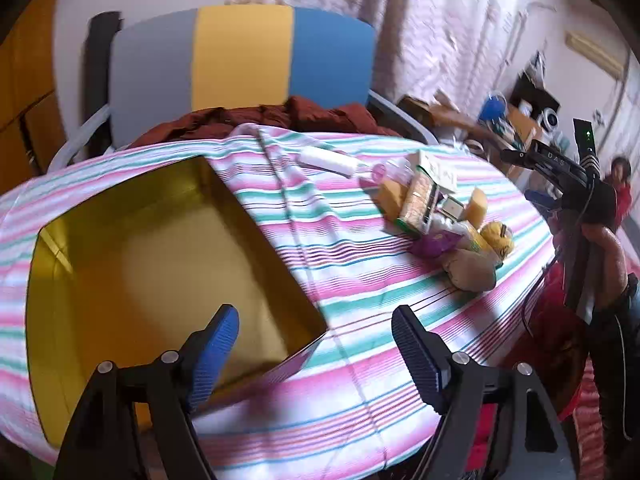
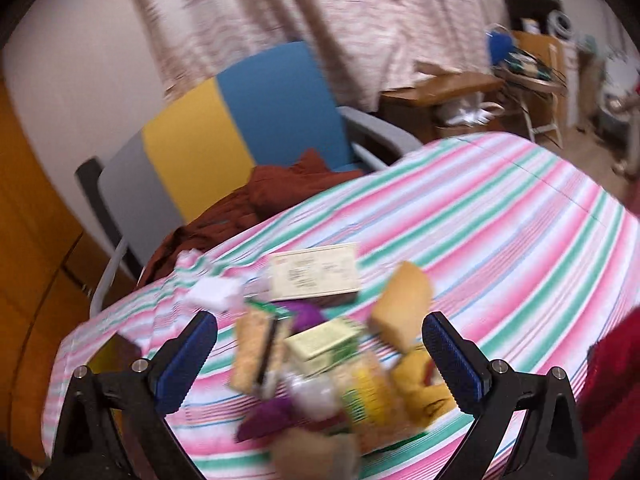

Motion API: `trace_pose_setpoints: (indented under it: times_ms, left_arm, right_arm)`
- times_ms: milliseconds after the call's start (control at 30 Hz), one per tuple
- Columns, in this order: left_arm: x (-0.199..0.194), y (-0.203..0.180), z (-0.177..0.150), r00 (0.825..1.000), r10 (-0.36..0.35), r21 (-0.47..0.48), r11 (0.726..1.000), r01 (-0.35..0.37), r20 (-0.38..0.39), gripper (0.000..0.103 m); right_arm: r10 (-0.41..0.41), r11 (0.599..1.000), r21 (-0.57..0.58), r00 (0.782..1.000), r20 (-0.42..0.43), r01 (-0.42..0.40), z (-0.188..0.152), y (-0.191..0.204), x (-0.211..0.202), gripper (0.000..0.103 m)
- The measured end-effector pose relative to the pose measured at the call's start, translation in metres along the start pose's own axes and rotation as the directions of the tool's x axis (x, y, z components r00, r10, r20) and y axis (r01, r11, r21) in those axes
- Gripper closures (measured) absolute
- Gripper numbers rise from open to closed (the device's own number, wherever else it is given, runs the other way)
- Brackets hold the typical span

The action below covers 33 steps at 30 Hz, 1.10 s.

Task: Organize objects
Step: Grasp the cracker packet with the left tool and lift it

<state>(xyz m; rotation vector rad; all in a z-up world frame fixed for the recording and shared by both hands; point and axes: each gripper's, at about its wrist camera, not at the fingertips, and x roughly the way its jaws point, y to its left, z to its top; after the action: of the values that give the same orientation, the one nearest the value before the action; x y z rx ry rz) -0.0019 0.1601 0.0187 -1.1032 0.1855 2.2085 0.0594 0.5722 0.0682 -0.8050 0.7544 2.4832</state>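
Observation:
An open gold tin box (image 1: 152, 264) lies empty on the striped tablecloth (image 1: 360, 280), left of centre in the left wrist view. My left gripper (image 1: 316, 320) hangs open over the box's near right corner, holding nothing. A pile of small items (image 1: 444, 216) sits to the right: a white tube (image 1: 328, 160), yellow sponges, a cracker packet, a card box, a purple bag, a yellow plush toy (image 1: 498, 238) and a tan lump. My right gripper (image 2: 320, 332) is open just above that pile (image 2: 332, 364), blurred, with a cream card box (image 2: 314, 278) behind. The box's corner (image 2: 114, 350) shows at left.
A chair (image 1: 240, 56) with grey, yellow and blue back panels stands behind the table, a rust-red cloth (image 1: 256, 118) on its seat. Curtains, cardboard boxes and a cluttered desk (image 2: 524, 76) fill the background right. A person's hand holds the other gripper handle (image 1: 576, 184) at the table's right edge.

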Motion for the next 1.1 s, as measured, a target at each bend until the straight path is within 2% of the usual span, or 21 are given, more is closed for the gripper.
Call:
trace_pose_setpoints:
  times_ms: [67,133,200,367,533,667,800,1033,1067,1100]
  left_arm:
    - [0.015,-0.014,0.011,0.999,-0.015,0.033,0.999,0.016,-0.034,0.023]
    - [0.029,-0.026,0.019,0.998,-0.013,0.063,0.998,0.016,-0.058,0.023]
    - [0.046,-0.042,0.031,0.997,-0.017,0.1,0.995,0.024,-0.073,0.023]
    - [0.082,-0.074,0.063,0.997,-0.012,0.155,0.988,0.023,-0.073,0.024]
    - [0.118,-0.113,0.084,0.998,-0.015,0.304,0.952,0.034,-0.063,0.029]
    - [0.148,-0.136,0.097,0.996,-0.013,0.385,0.922,0.045,-0.086,0.034]
    - [0.178,-0.148,0.106,0.991,-0.022,0.404,0.912,0.073,-0.129,0.036]
    - [0.213,-0.16,0.111,0.986,0.007,0.428,0.901,0.065,-0.165,0.036]
    - [0.215,-0.16,0.112,0.986,0.007,0.429,0.901,0.065,-0.164,0.038]
    - [0.22,-0.16,0.113,0.986,-0.005,0.426,0.901,0.078,-0.169,0.05]
  right_arm:
    - [0.018,0.999,0.049,1.0,0.003,-0.018,-0.004,-0.018,0.002,0.0]
    - [0.028,0.995,0.101,0.999,-0.036,-0.024,-0.006,-0.028,0.009,0.0]
    - [0.079,0.985,0.155,0.996,-0.039,-0.072,-0.004,-0.038,0.011,0.0]
    - [0.134,0.97,0.211,0.99,-0.046,-0.122,-0.006,-0.045,0.012,0.0]
    - [0.168,0.965,0.209,0.985,-0.031,-0.158,-0.007,-0.043,0.01,0.0]
    - [0.194,0.959,0.217,0.98,-0.036,-0.182,-0.008,-0.044,0.01,0.0]
    - [0.209,0.955,0.225,0.977,-0.042,-0.195,-0.008,-0.045,0.011,0.0]
    - [0.228,0.95,0.234,0.972,-0.062,-0.208,-0.011,-0.045,0.016,0.0]
    - [0.229,0.949,0.235,0.971,-0.063,-0.208,-0.011,-0.045,0.016,0.0]
    - [0.226,0.95,0.236,0.972,-0.064,-0.205,-0.011,-0.045,0.017,0.0]
